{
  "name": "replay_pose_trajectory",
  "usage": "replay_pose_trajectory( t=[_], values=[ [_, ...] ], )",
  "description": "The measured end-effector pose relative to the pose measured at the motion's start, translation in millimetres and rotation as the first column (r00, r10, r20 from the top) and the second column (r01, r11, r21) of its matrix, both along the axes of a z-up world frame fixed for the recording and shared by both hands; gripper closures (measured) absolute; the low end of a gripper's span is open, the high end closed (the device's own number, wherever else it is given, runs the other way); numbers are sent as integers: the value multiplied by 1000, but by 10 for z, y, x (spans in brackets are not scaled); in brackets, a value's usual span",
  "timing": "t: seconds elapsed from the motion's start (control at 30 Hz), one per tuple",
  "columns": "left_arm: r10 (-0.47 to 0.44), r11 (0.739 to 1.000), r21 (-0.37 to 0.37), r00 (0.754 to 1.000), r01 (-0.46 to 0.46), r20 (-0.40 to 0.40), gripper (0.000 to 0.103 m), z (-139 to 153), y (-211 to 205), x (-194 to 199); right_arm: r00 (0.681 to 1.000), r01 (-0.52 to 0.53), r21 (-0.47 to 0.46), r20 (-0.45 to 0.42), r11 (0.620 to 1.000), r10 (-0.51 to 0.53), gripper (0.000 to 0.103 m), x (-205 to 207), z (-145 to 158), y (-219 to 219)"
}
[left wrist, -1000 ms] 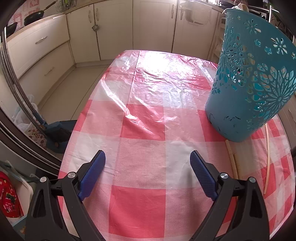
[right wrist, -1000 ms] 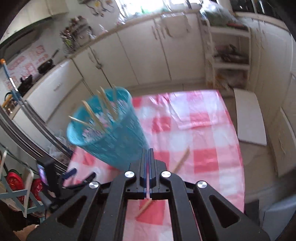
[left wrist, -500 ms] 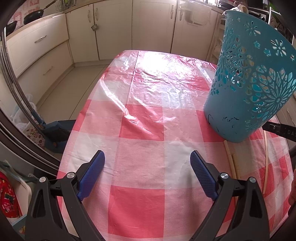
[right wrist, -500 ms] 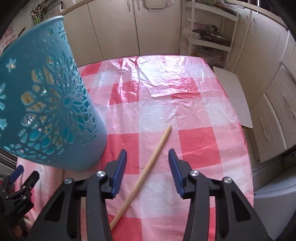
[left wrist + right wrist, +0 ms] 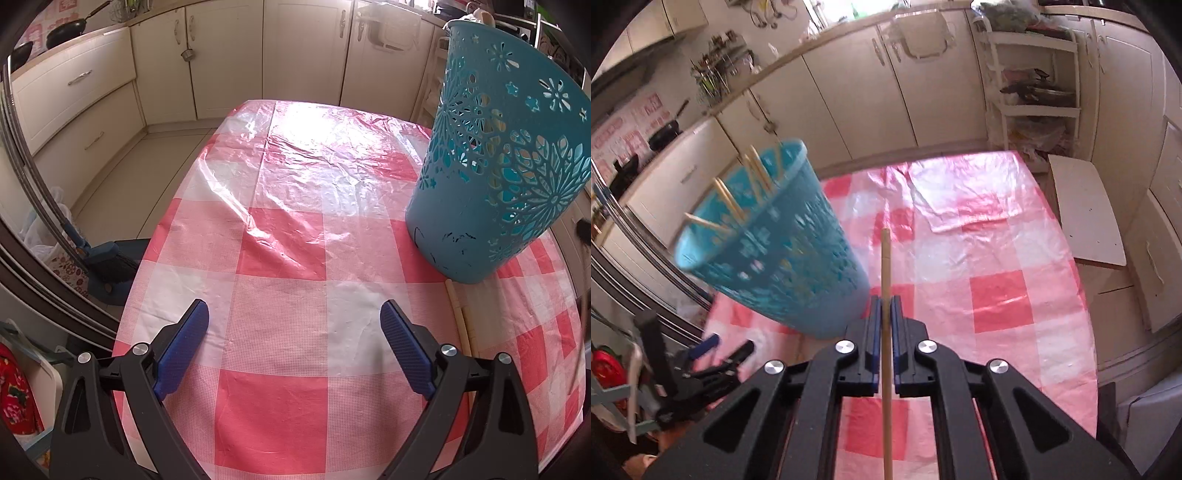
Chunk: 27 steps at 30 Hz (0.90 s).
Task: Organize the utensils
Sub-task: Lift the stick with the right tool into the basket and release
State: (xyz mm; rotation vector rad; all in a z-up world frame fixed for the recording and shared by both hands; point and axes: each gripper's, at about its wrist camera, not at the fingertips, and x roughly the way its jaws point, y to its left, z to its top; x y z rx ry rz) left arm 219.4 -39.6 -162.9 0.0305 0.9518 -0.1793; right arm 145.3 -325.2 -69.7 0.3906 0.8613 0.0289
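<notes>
One wooden stick [image 5: 885, 280] — clamped, right hand-held gripper [image 5: 885, 314].

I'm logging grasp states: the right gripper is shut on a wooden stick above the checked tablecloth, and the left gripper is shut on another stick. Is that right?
Not quite. The left gripper is open: the left wrist view shows its jaws spread wide over the tablecloth, holding nothing. The rest stands: in the right wrist view the right gripper is shut on a wooden stick beside the blue basket.

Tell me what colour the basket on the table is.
Teal blue basket with cut-out flower patterns, clearest in the left wrist view.
</notes>
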Motion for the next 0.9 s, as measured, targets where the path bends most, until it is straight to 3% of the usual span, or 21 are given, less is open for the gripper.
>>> replay_pose_trajectory(
  t=[0.1,0.2,0.3,0.37,0.47,0.7,0.87,0.9],
  values=[
    [0,1000,0,1000,0,0,14,0,0,1,991,-8,100,136,995,-6,97,-36,521,-35],
    [0,1000,0,1000,0,0,13,0,0,1,958,-38,135,287,990,-2,97,83,1042,37],
    [0,1000,0,1000,0,0,13,0,0,1,901,-37,91,434,995,-6,97,228,1449,219],
    [0,1000,-1,1000,0,0,13,-1,0,1,866,-21,42,501,999,-3,97,398,1566,351],
    [0,1000,-3,1000,0,0,13,-2,-2,0,845,42,-56,534,998,-6,97,633,1465,582],
    [0,1000,-10,1000,0,1,13,4,4,-5,901,36,-245,427,969,74,97,751,772,928],
    [0,1000,-9,1000,0,1,13,9,4,-4,917,3,-292,382,956,114,95,552,593,981],
    [0,1000,-9,1000,0,1,13,11,1,-5,920,3,-293,375,956,112,90,515,581,985]
  ],
)
